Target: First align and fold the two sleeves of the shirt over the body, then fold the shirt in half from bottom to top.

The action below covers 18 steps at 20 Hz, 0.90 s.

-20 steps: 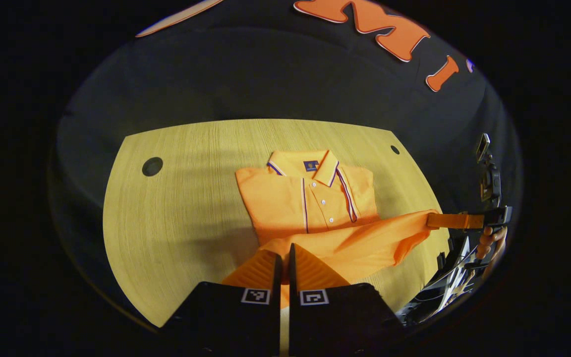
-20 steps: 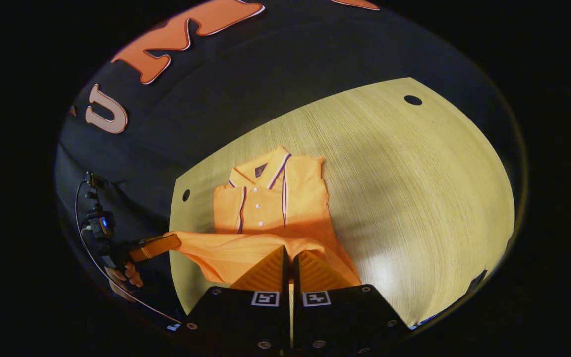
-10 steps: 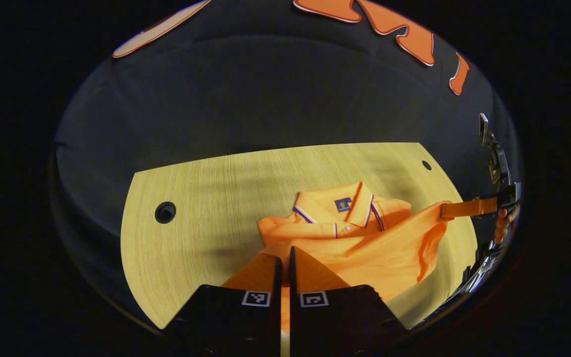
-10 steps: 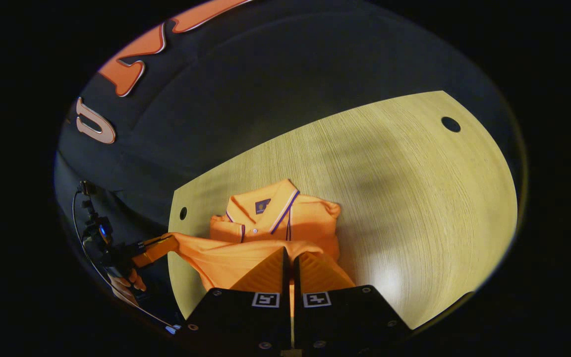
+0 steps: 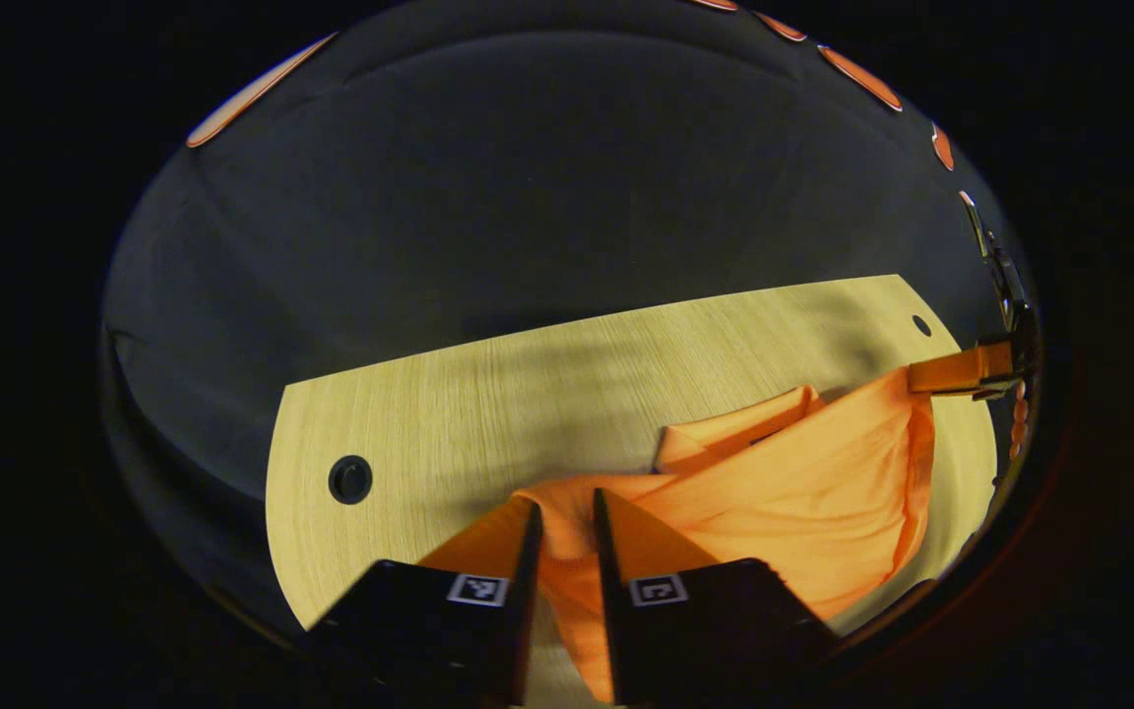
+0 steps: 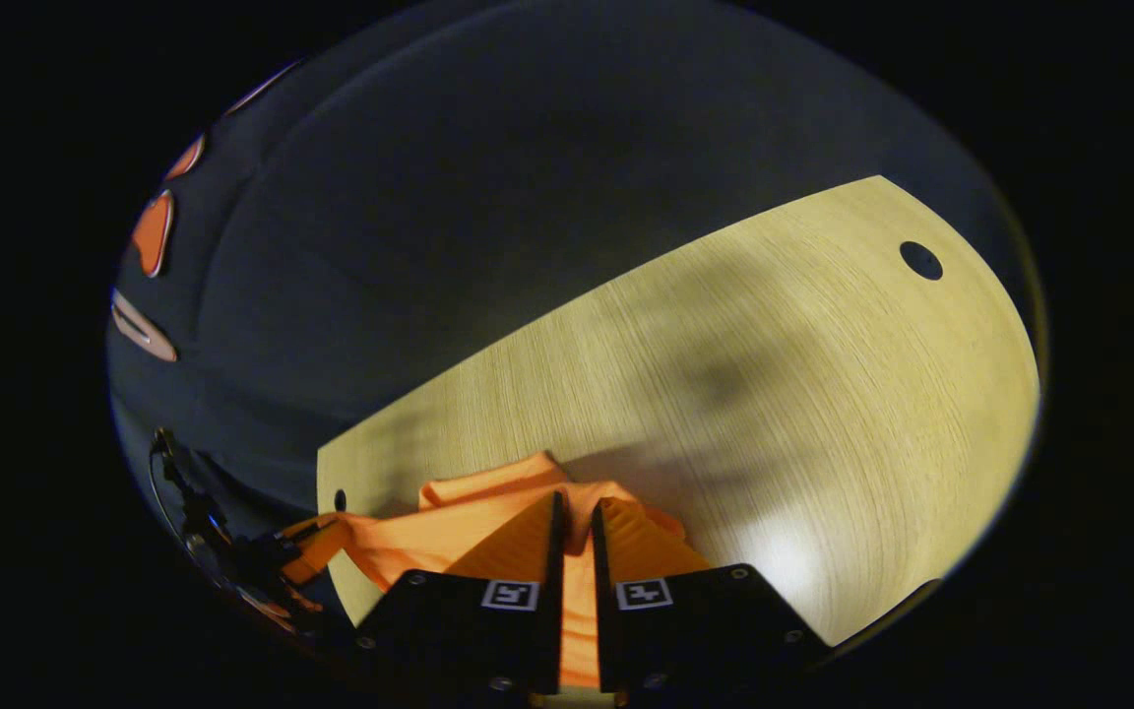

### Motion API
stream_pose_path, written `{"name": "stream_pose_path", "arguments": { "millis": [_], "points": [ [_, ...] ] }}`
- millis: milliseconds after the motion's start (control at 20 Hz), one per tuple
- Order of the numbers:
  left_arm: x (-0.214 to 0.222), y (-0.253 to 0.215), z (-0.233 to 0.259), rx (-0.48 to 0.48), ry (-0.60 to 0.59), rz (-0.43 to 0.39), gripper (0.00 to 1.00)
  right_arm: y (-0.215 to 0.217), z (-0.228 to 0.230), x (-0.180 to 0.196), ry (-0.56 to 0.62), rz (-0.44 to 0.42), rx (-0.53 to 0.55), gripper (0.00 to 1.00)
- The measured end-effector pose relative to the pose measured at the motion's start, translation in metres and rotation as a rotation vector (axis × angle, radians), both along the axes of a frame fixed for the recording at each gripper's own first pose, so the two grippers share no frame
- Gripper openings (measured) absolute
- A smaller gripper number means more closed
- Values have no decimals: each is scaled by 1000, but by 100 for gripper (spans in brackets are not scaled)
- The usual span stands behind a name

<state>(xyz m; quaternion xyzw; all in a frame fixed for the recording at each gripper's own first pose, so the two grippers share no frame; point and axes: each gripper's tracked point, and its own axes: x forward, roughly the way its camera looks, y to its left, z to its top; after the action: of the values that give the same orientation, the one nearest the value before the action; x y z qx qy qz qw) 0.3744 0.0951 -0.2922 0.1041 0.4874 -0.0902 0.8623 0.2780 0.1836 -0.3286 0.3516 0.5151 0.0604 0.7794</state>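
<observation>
Table [image 5: 449, 414]: pale wood grain, carries the shirt. Round dark holes near its far corners: one at the left in the left gripper view [image 5: 350, 480], one at the right in the right gripper view [image 6: 920, 260].

Wall [image 5: 528, 177]: black cloth behind the table's far edge.

Shirt [image 5: 803, 492]: orange, on the table toward the near edge. Bottom part is lifted and drawn up over the body; plain fabric faces up and covers most of the front. Collar edge [image 5: 744, 428] peeks out beyond the raised fold. In the right gripper view the shirt [image 6: 449, 522] lies bunched low, just ahead of the fingers.

Left gripper [image 5: 563, 522]: fingers set narrow, a small gap between them, with shirt fabric running through that gap and hanging below. Whether both fingers press the cloth, cannot tell. Seen from the right gripper view [image 6: 316, 542] at the shirt's far corner.

Right gripper [image 6: 574, 517]: fingers narrow, orange cloth in the slit between them. From the left gripper view [image 5: 941, 377] it holds the shirt's other corner up off the table.

Hand [image 5: 1020, 428]: at the view's right rim, behind the right gripper.
</observation>
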Motion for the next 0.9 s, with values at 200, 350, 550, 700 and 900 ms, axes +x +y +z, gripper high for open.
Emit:
{"name": "stream_pose_path", "arguments": {
  "millis": [200, 350, 550, 700, 900],
  "points": [
    [18, 16, 41, 44, -129, 6, 84, -33, 14, 17, -86, -89, -61, 57],
    [20, 10, 83, 12, -208, 3, 97, -57, 45, 16, -195, -89, -156, 62],
    [7, 4, 133, -70, -284, 35, 100, -70, 101, 0, -361, -63, -286, 93],
    [-9, 1, 182, -131, -372, 67, 100, -68, 136, -17, -489, -47, -379, 98],
    [-34, 7, 248, -173, -566, 122, 100, -83, 192, -41, -670, -64, -499, 98]
  ]
}}
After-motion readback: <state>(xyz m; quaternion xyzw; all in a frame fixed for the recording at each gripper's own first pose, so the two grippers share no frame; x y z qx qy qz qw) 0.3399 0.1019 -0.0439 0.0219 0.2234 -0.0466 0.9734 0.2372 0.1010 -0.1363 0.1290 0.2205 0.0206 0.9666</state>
